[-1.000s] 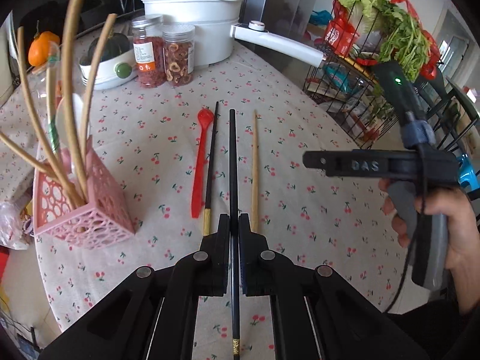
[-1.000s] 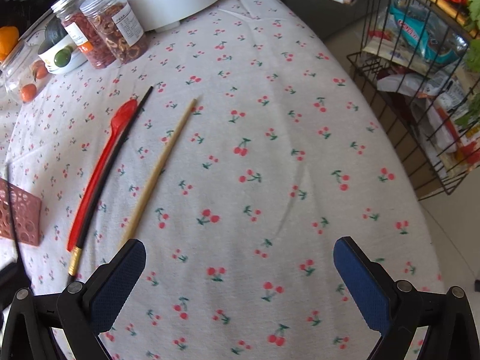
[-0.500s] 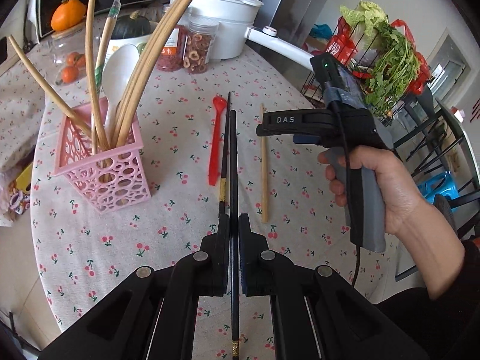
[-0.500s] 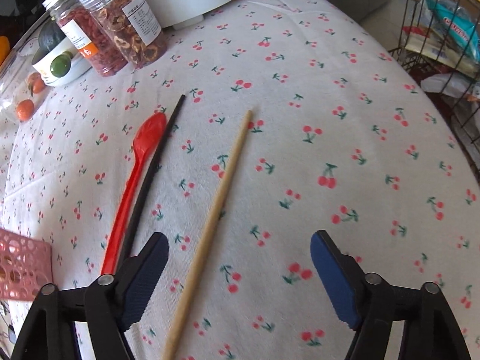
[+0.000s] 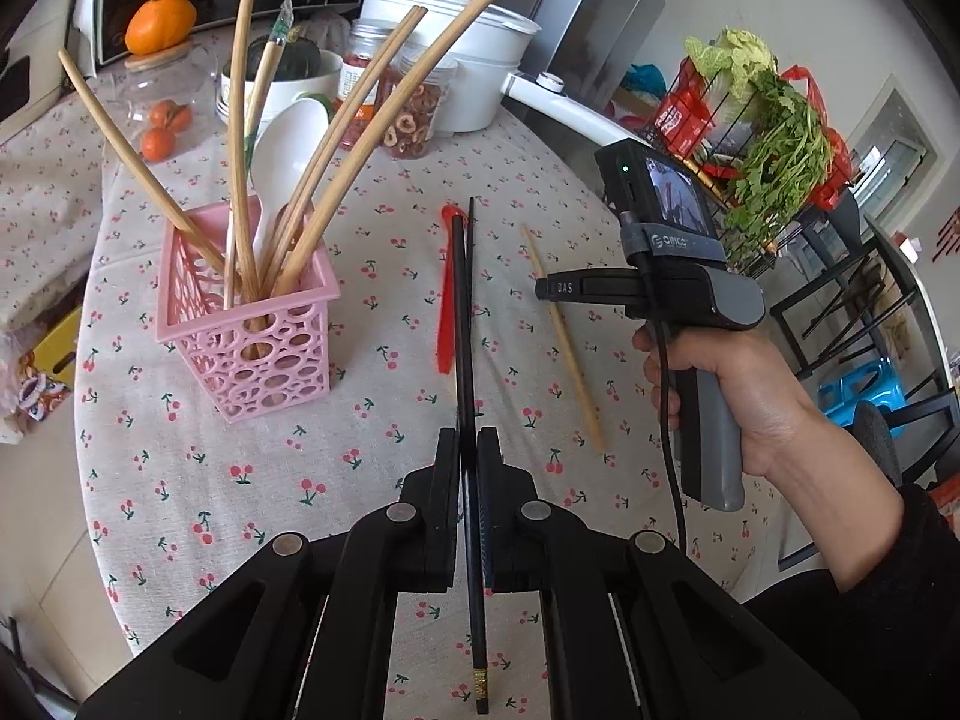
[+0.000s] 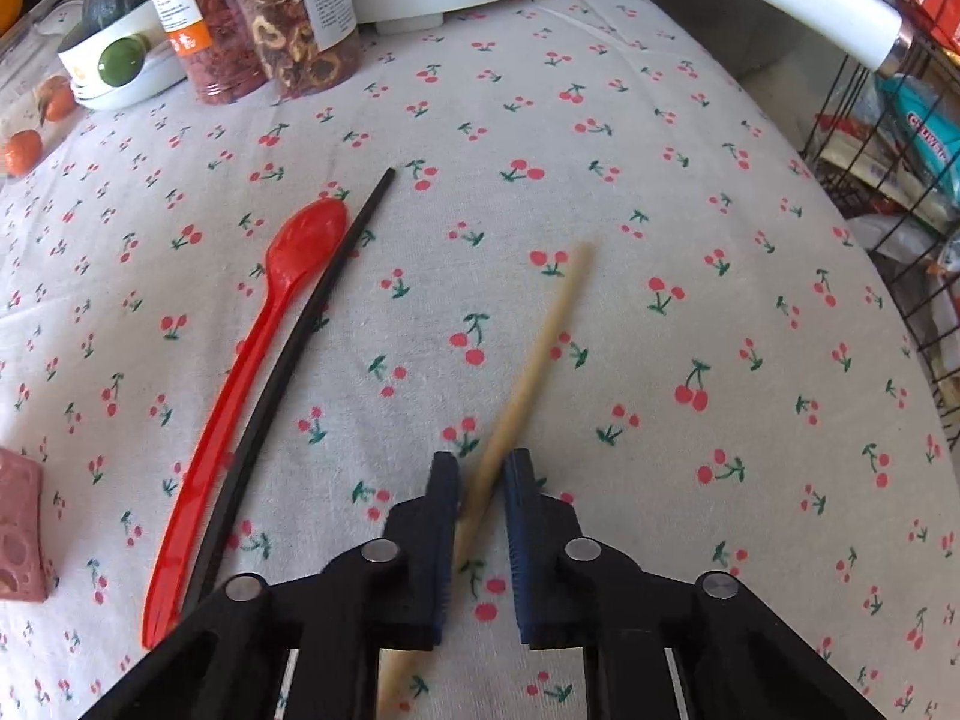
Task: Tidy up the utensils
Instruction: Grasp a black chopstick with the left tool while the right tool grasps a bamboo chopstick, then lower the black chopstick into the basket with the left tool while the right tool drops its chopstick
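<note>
Left gripper (image 5: 470,450) clamped on black chopstick (image 5: 463,324), raised above tablecloth (image 5: 360,456) beside pink holder (image 5: 252,330); right gripper (image 6: 480,480) narrowly parted astride bamboo chopstick (image 6: 543,348), grip uncertain

holder (image 5: 252,354) pink | spoon (image 6: 252,360) red | tablecloth (image 6: 660,192) cherry-print | chopstick (image 5: 465,360) black

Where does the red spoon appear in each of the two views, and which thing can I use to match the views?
Left wrist view: the red spoon lies at centre, just left of the black chopstick held by the left gripper.
Right wrist view: the red spoon lies at left, running from lower left up to centre.
Shared landmark: the wooden chopstick, right of the spoon in both views.
</note>
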Demonstrator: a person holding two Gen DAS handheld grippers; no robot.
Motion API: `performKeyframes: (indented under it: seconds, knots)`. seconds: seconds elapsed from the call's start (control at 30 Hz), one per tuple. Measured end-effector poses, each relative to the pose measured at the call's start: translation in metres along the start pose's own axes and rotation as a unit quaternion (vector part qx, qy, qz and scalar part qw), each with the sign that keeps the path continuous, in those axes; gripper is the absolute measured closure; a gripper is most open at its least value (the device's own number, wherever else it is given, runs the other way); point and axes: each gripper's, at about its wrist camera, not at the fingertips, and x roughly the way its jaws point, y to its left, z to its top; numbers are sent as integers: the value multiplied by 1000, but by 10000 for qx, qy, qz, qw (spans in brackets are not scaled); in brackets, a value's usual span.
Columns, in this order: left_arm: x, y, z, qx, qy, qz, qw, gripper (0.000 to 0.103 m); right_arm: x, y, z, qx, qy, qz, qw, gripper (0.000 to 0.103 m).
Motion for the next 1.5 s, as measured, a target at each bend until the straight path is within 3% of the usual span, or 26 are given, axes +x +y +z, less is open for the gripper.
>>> performKeyframes:
  seconds: [0.33, 0.73, 1.03, 1.5]
  knots:
    - [-32, 4, -9, 125, -356, 71, 9993, 98, -72, -13, -14, -97, -748, 771, 9942, 97]
    - [-94, 0, -20, 528, -1236, 234, 9907, 98, -167, -11, -50, -448, -1823, 1543, 9700, 97]
    - [-151, 11, -5, 387, -2281, 376, 9721, 98, -223, 20, -57, -864, -2507, 1968, 9439, 97]
    - [-178, 19, 26, 235, -3362, 755, 9385, 98, -246, 77, -54, -1065, -2802, 2531, 9198, 97]
